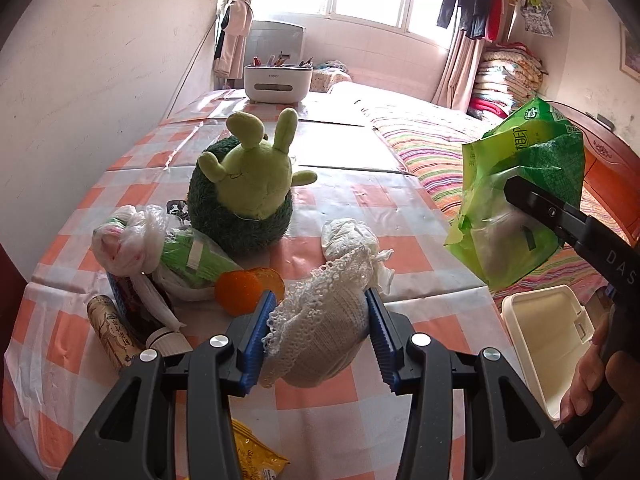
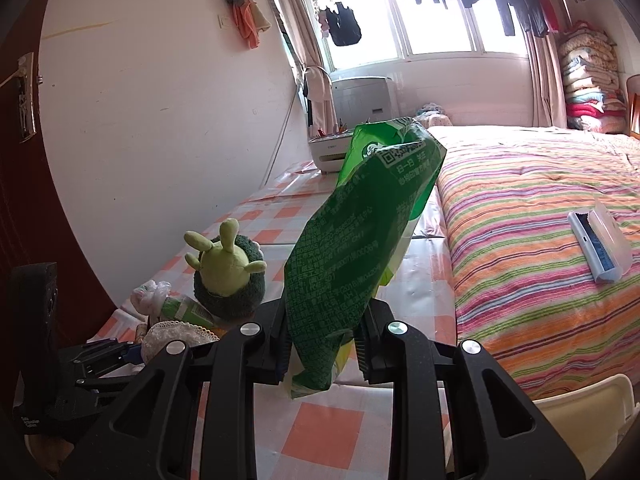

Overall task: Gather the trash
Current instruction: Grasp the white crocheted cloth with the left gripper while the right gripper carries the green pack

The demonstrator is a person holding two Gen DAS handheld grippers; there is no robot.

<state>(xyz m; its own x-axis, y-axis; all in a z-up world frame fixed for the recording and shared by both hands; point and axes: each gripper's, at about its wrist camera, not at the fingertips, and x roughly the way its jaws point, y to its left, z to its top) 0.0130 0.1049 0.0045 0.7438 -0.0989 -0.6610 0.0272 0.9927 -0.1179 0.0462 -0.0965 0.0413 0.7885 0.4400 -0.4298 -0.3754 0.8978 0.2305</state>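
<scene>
Left gripper (image 1: 322, 336): clamped on white lace bundle (image 1: 320, 320), loose edge may snag | Right gripper (image 2: 322, 346): clamped on green wrapper (image 2: 360, 248), floppy top may slip.

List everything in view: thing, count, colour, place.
lace cloth bundle: 1, white, in left gripper
green wrapper: 1, green, in right gripper
plush toy: 1, green, mid-table
plastic bag bundle: 1, white and green, left of the toy
orange piece: 1, orange, near left gripper
printed tube: 1, tan, table's near left
yellow packet: 1, near edge
pen holder box: 1, white, far end
foam box: 1, cream, right of table
table: 1, orange-white checks
bed: 1, striped
left gripper: 1, black and blue
right gripper: 1, black
hand: 1, lower right
</scene>
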